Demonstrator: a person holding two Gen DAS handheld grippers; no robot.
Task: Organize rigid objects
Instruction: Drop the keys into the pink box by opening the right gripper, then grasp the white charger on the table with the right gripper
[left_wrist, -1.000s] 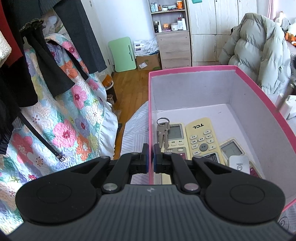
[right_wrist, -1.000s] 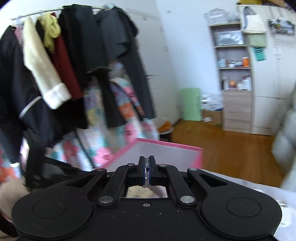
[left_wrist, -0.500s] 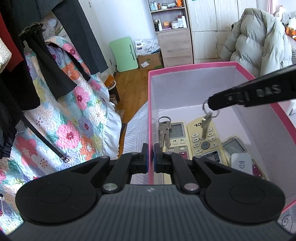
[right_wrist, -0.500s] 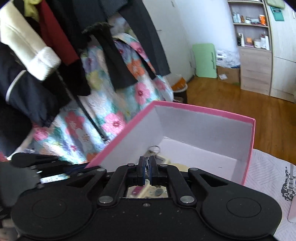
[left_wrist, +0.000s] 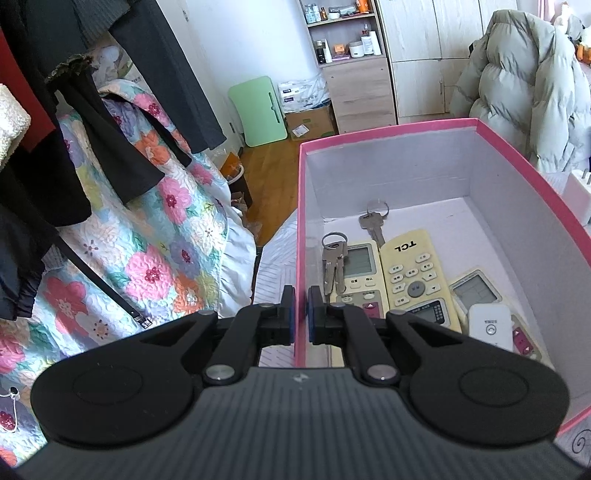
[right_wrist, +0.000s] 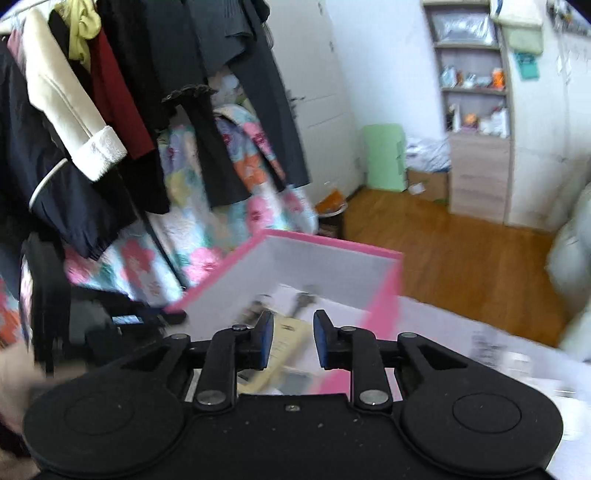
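Note:
A pink box (left_wrist: 388, 129) with a white inside holds several remotes, among them a yellowed TCL remote (left_wrist: 413, 273), plus a small white device (left_wrist: 489, 326). A key bunch (left_wrist: 332, 258) lies by the left wall, and a single key on a ring (left_wrist: 372, 225) lies behind the remotes. My left gripper (left_wrist: 301, 314) is shut on the box's left wall, one finger on each side. My right gripper (right_wrist: 293, 334) hovers over the box's (right_wrist: 332, 245) near corner, its jaws opening with nothing between them. The right wrist view is blurred.
Dark clothes (left_wrist: 55, 110) hang at the left over a floral quilt (left_wrist: 147, 251). A grey puffy coat (left_wrist: 524, 85) is behind the box and a white plug (left_wrist: 580, 192) is to its right. Beyond are a wooden floor (right_wrist: 443, 251), a shelf unit and a green board.
The right gripper brought a key over the box, let it go and drew back with its jaws parting. The key now lies in the box behind the remotes. The left gripper stayed put.

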